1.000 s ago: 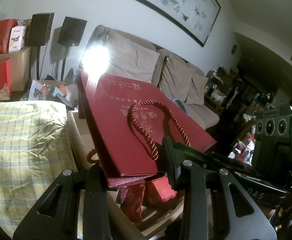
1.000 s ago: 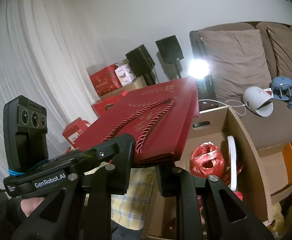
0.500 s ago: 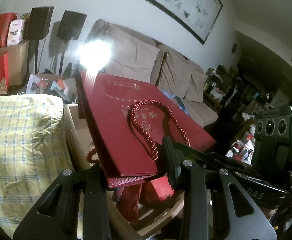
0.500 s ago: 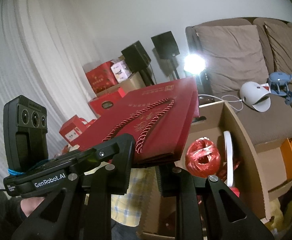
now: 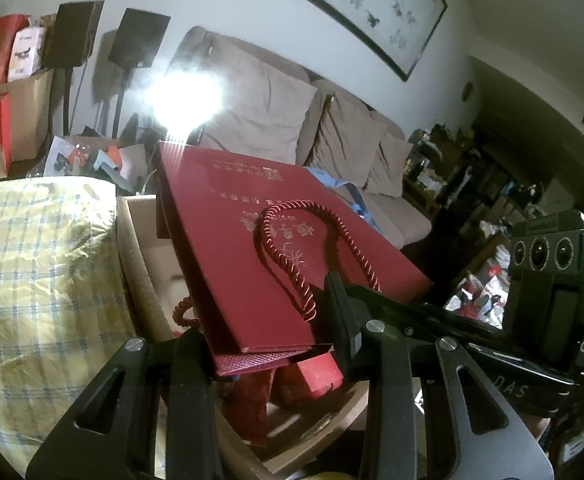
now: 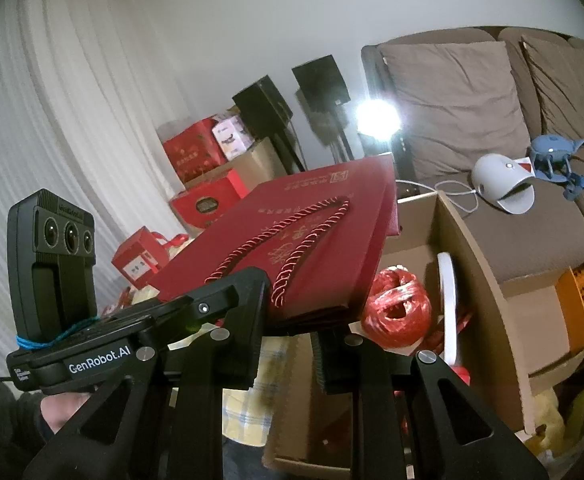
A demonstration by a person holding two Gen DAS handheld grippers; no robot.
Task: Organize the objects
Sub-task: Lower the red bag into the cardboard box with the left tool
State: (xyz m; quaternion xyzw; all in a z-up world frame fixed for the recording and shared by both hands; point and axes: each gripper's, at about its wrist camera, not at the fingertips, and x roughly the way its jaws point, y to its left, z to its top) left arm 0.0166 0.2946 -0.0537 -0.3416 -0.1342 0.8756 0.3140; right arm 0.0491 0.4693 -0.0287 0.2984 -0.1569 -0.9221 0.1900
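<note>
Writing: "GenRobot.AI" in white on the left gripper (image 6: pixel 232 312) body, seen from the right wrist. "DAS" partly readable on the right gripper (image 5: pixel 332 320) body, seen from the left wrist. Gold characters and a square seal on the red bag (image 5: pixel 252 248), too small and upside down to read. Labels on the red boxes (image 6: pixel 196 156) not legible.

Grip: bag lying flat and folded, held level in the air by its near edge above the open carton (image 6: pixel 480 280). Left gripper (image 5: pixel 268 356) jaws narrowly apart, pressed on the bag's folded edge. Right gripper (image 6: pixel 292 324) jaws nearly closed, clamped on the same edge beside the cord handle (image 6: pixel 292 248). Cord handle (image 5: pixel 304 248) resting looped on the bag's top face.

Around: carton below the bag holding a red twine ball (image 6: pixel 396 308), a white ring (image 6: pixel 448 304) on edge, red packets (image 5: pixel 320 372). Yellow checked cloth (image 5: pixel 40 280) just beside the carton. Sofa (image 6: pixel 492 128) behind, with a grey helmet-like thing (image 6: pixel 500 184) and blue straps (image 6: pixel 564 164) on the seat. Two black speakers (image 6: pixel 292 96) on stands, red boxes in a second carton near the curtain (image 6: pixel 52 120). Framed ink painting (image 5: pixel 352 8) on the wall. Bright lamp glare (image 5: pixel 184 96) washing out the bag's far corner. Bag hiding most of the carton's inside from the left wrist.
</note>
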